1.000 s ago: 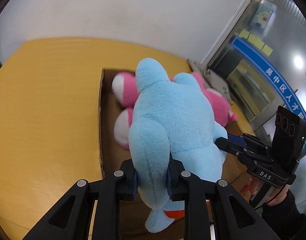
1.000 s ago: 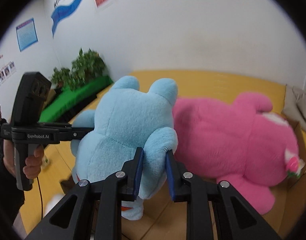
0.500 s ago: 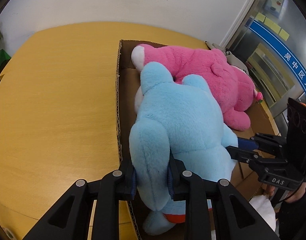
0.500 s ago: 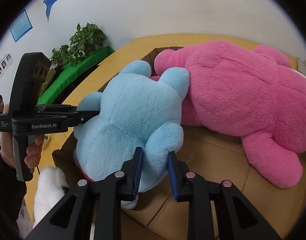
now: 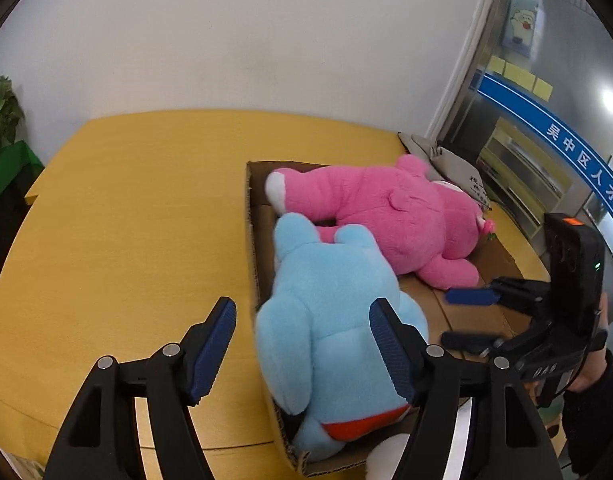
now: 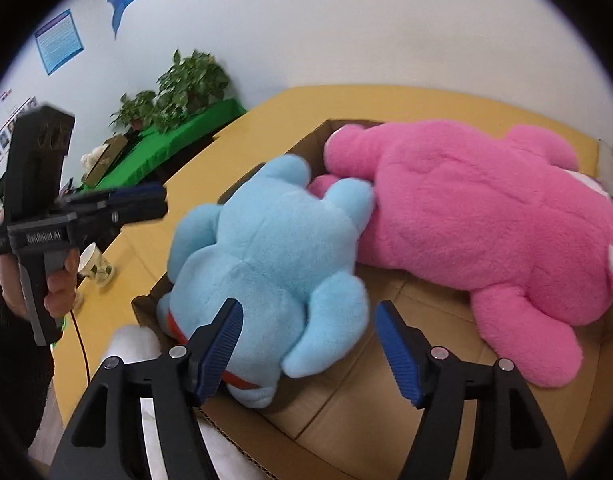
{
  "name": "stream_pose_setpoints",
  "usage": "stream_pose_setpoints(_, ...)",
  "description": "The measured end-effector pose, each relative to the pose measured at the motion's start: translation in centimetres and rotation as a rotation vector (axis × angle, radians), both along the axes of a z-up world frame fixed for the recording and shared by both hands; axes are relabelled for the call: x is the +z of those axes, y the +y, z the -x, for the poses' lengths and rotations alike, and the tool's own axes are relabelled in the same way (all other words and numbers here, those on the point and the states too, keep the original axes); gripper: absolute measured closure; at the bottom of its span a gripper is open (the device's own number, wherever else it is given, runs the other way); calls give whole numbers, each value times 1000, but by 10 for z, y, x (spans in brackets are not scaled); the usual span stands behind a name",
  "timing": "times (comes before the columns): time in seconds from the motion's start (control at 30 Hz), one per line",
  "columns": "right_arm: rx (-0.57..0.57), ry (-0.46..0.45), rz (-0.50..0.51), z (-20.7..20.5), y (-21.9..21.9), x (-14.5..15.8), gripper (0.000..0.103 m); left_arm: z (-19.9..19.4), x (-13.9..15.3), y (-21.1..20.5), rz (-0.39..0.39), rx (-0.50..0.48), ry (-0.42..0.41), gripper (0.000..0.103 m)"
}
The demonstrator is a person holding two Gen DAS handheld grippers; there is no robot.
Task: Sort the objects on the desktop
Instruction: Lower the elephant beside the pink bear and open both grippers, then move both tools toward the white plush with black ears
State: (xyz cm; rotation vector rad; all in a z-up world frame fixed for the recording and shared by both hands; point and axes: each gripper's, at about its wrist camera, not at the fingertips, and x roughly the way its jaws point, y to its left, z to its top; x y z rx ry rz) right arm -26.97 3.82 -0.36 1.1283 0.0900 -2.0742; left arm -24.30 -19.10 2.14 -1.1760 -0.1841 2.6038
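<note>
A light blue plush toy (image 5: pixel 334 320) lies face down in an open cardboard box (image 5: pixel 252 240) on the yellow table, beside a big pink plush toy (image 5: pixel 390 216). My left gripper (image 5: pixel 302 340) is open, its jaws spread on either side of the blue toy's near end. My right gripper (image 6: pixel 308 344) is open just behind the blue toy (image 6: pixel 270 256), with the pink toy (image 6: pixel 478 216) to its right. Each gripper shows in the other's view, the right one (image 5: pixel 470 316) and the left one (image 6: pixel 138 200).
The yellow table (image 5: pixel 126 232) spreads left of the box. A paper cup (image 6: pixel 94 270) stands near the table edge. A white fluffy thing (image 6: pixel 130 344) lies by the box's near corner. Potted plants on a green stand (image 6: pixel 178 92) line the wall. A grey bag (image 5: pixel 446 160) lies behind the box.
Both grippers have opened and let go of the blue plush toy. It has come down from above the box and now lies in it beside the pink toy.
</note>
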Motion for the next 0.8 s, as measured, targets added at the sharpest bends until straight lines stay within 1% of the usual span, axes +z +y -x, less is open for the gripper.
stream_pose_setpoints(0.07, 29, -41, -7, 1, -13, -13, 35, 12, -17, 19, 77, -72, -48, 30)
stream_pose_setpoints(0.1, 38, -56, -14, 0, -18, -21, 35, 18, -27, 23, 119, -77, -74, 30)
stream_pose_setpoints(0.13, 30, -55, -4, -2, -15, -20, 35, 22, -35, 24, 150, -66, -83, 29)
stream_pose_setpoints(0.2, 12, -49, 21, -5, -7, -17, 35, 22, -29, 16, 104, -43, -82, 29)
stream_pose_setpoints(0.23, 4, -30, 22, -9, 1, -12, 35, 21, -25, 11, 78, -32, -80, 29)
stream_pose_setpoints(0.27, -5, -9, 21, -13, 9, -7, 35, 17, -20, 9, 82, -20, -76, 30)
stream_pose_setpoints(0.3, 2, -15, 31, -20, 13, -7, 35, 13, -14, 6, 91, -9, -72, 31)
stream_pose_setpoints(0.4, 28, -41, 67, -42, 21, -8, 34, -16, 7, -3, 44, 3, -20, 30)
stream_pose_setpoints(0.43, 36, -49, 79, -49, 23, -8, 32, -29, 14, -5, 23, 8, 4, 30)
stream_pose_setpoints(0.47, 45, -58, 91, -57, 26, -9, 24, -44, 20, -10, -5, 8, 24, 29)
stream_pose_setpoints(0.5, 54, -66, 102, -64, 28, -9, 23, -58, 20, -10, -22, 6, 26, 26)
stream_pose_setpoints(0.53, 62, -75, 114, -71, 31, -10, 23, -72, 19, -10, -38, 3, 25, 20)
stream_pose_setpoints(0.57, 71, -84, 126, -79, 34, -10, 23, -86, 18, -10, -54, 1, 25, 19)
stream_pose_setpoints(0.63, 88, -101, 150, -94, 39, -11, 23, -113, 11, -8, -76, 1, 15, 19)
stream_pose_setpoints(0.73, 114, -127, 186, -116, 47, -13, 25, -150, -18, -5, -141, 28, -31, 19)
stream_pose_setpoints(0.77, 123, -136, 198, -123, 49, -13, 23, -162, -28, -4, -168, 40, -53, 19)
stream_pose_setpoints(0.8, 131, -144, 209, -131, 52, -14, 23, -175, -38, -3, -195, 52, -72, 19)
